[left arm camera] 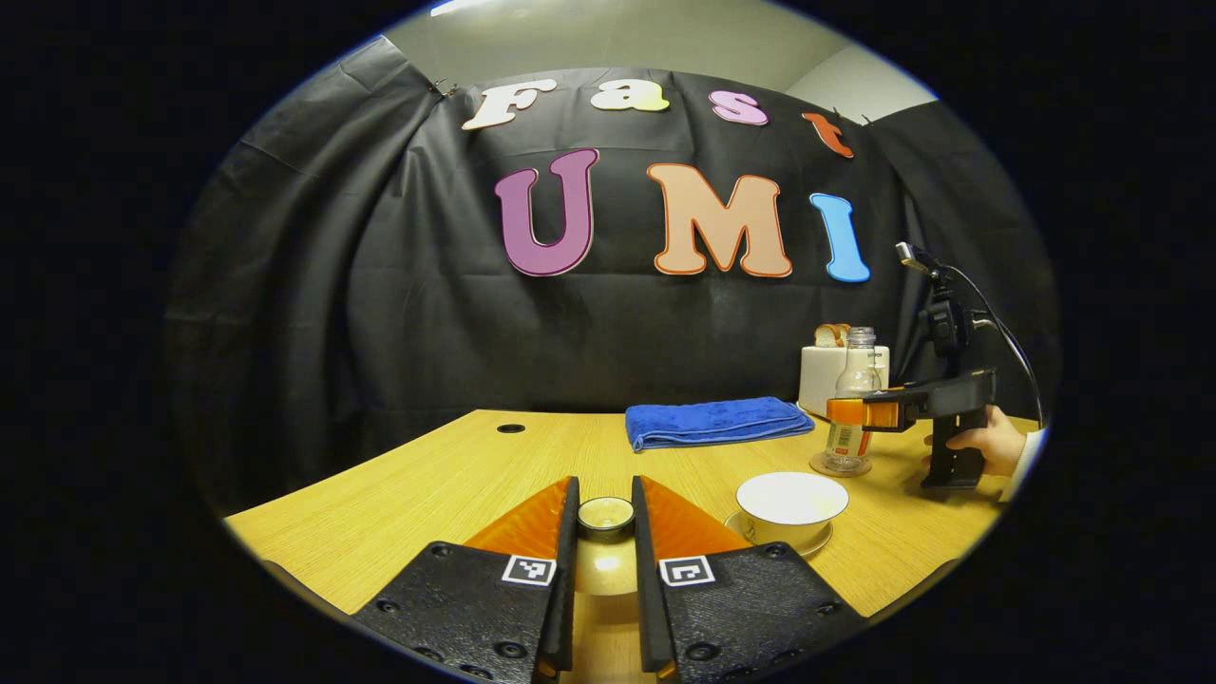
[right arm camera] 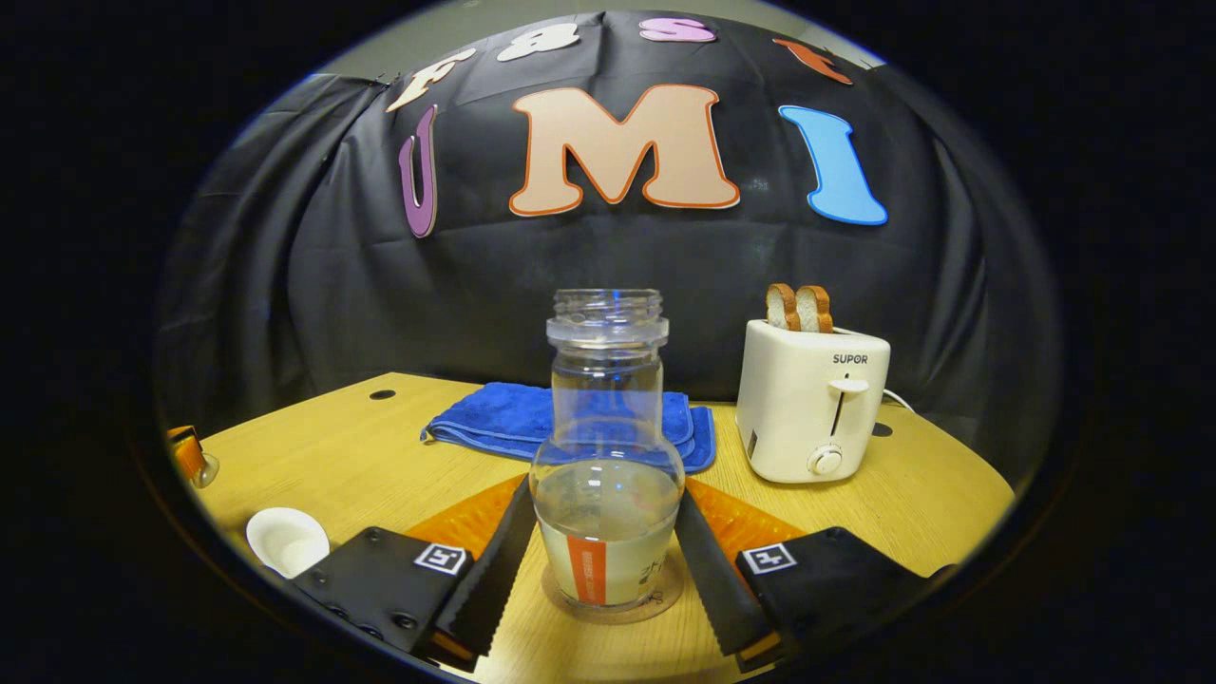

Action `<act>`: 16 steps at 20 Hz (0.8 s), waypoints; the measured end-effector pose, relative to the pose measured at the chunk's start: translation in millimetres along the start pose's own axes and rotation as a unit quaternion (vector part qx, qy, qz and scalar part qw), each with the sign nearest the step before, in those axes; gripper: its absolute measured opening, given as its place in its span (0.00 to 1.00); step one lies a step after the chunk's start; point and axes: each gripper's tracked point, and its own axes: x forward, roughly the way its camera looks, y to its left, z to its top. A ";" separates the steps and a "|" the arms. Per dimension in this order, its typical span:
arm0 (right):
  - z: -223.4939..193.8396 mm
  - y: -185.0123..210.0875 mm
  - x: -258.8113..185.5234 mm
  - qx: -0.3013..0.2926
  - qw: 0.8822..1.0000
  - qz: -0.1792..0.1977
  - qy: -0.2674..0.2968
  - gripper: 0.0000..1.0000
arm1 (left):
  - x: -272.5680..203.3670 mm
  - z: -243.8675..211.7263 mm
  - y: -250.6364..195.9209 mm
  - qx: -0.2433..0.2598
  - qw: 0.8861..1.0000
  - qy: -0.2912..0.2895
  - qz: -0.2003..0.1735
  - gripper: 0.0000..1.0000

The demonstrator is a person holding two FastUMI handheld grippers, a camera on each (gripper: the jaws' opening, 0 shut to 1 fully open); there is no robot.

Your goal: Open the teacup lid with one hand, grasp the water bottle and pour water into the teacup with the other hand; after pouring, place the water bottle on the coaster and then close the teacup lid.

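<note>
In the left gripper view, the left gripper (left arm camera: pixel 604 532) is holding the teacup lid (left arm camera: pixel 605 516) between its 2 fingers, nearly closed, pressing on the lid's small round knob; the lid's pale glossy dome is showing below the knob, lifted above the wooden table (left arm camera: pixel 399 494). To the right of it, the teacup (left arm camera: pixel 791 506) is sitting open, a white bowl on a saucer with a pale rim. Behind it, a folded blue towel (left arm camera: pixel 717 421) is lying flat on the table. Further right, the water bottle (left arm camera: pixel 852 404) is standing upright on the round coaster (left arm camera: pixel 841 466), and the right gripper (left arm camera: pixel 869 412), held by a hand (left arm camera: pixel 988 442), is reaching around its body.

In the right gripper view, the bottle is showing clear glass, uncapped with a threaded neck, partly filled with water, wearing a pale label with an orange stripe. The right gripper's 2 fingers are flanking the bottle's lower body, partly open; whether they are pressing it I cannot tell. A white toaster (right arm camera: pixel 812 404) holding 2 bread slices is standing at the right.
</note>
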 end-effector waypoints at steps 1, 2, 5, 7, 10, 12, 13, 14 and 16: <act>1.1 0.2 -3.4 0.003 1.000 0.002 -0.002 0.90 | 0.1 0.4 -0.4 0.000 1.000 0.000 0.000 0.25; 2.3 -1.2 -6.7 0.005 1.000 0.003 -0.005 0.93 | 0.4 0.0 -0.5 0.000 1.000 0.000 0.000 0.25; 2.7 -5.2 -21.0 0.009 1.000 0.008 -0.013 0.92 | 0.6 -0.4 0.0 0.000 1.000 0.000 0.002 0.25; 3.0 -10.5 -31.7 0.011 1.000 0.010 -0.018 0.91 | 1.5 -0.5 0.0 0.000 1.000 0.000 0.002 0.25; 7.5 -18.1 -46.2 0.010 1.000 0.010 -0.028 0.94 | 2.0 -0.1 0.5 0.000 1.000 0.000 0.003 0.25; 7.5 -21.6 -57.3 0.007 0.999 0.012 -0.034 0.92 | 2.7 -0.2 0.1 0.000 1.000 0.000 0.005 0.25; 5.8 -22.8 -64.4 0.005 0.999 0.014 -0.038 0.91 | 4.4 -1.1 -1.6 -0.001 1.000 0.000 0.004 0.25; 4.3 -24.8 -69.9 0.002 0.999 0.013 -0.041 0.90 | 6.1 0.3 -4.9 0.000 1.000 0.000 0.002 0.25; 2.0 -29.7 -81.8 0.001 0.999 0.011 -0.048 0.89 | 10.6 -0.9 -11.7 0.000 1.000 0.001 -0.004 0.25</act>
